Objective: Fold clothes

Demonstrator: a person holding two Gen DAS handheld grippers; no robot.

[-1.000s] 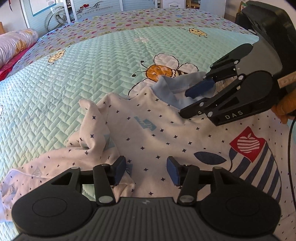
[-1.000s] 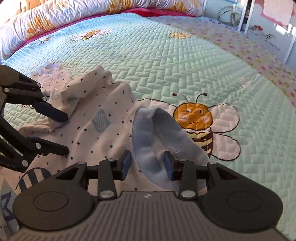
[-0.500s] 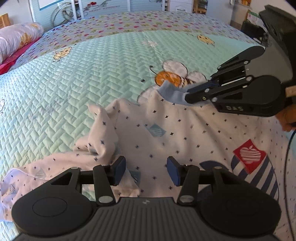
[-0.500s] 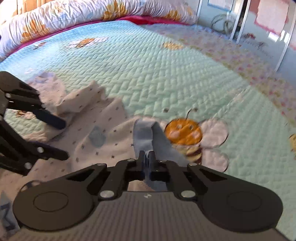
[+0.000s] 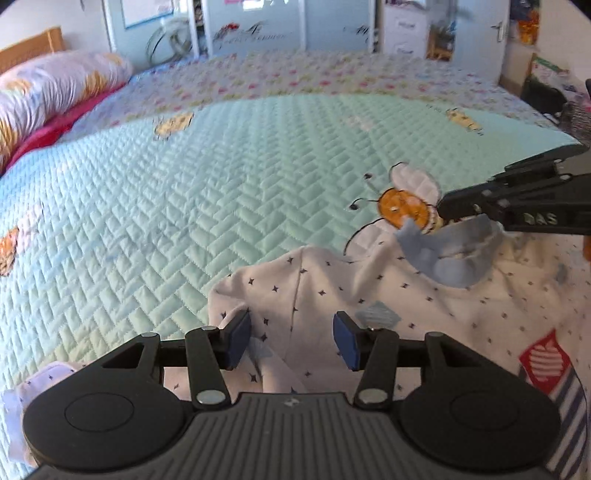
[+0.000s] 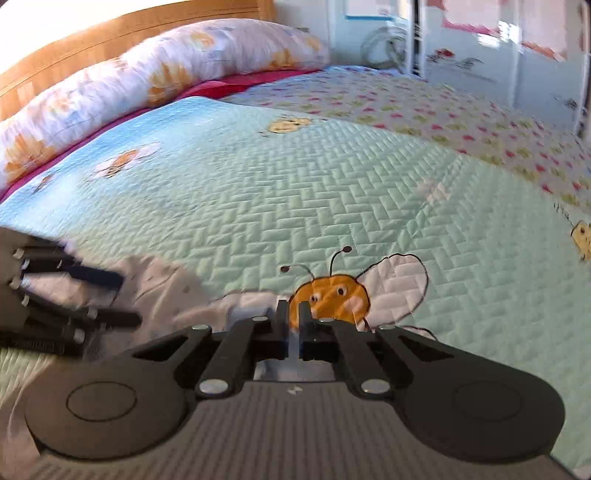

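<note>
**Right gripper lifts the collar, left stands apart over the sleeve**

The right gripper has its jaws almost together with a thin strip of the pale blue ribbed collar pinched between them, and the jaws are easing open a little. From the left wrist view that collar hangs raised off the bed below the black fingers. The left gripper holds its blue-padded fingers roughly half apart; white cloth lies between and under them, and neither pad presses on it.

The collar belongs to a white long-sleeved top printed with small dark stars, which has a red apple patch over blue stripes on its chest. It lies crumpled at the near edge of the mint-green quilted bedspread, its neckline next to an embroidered orange bee. A floral bolster pillow lies along the wooden headboard.
</note>
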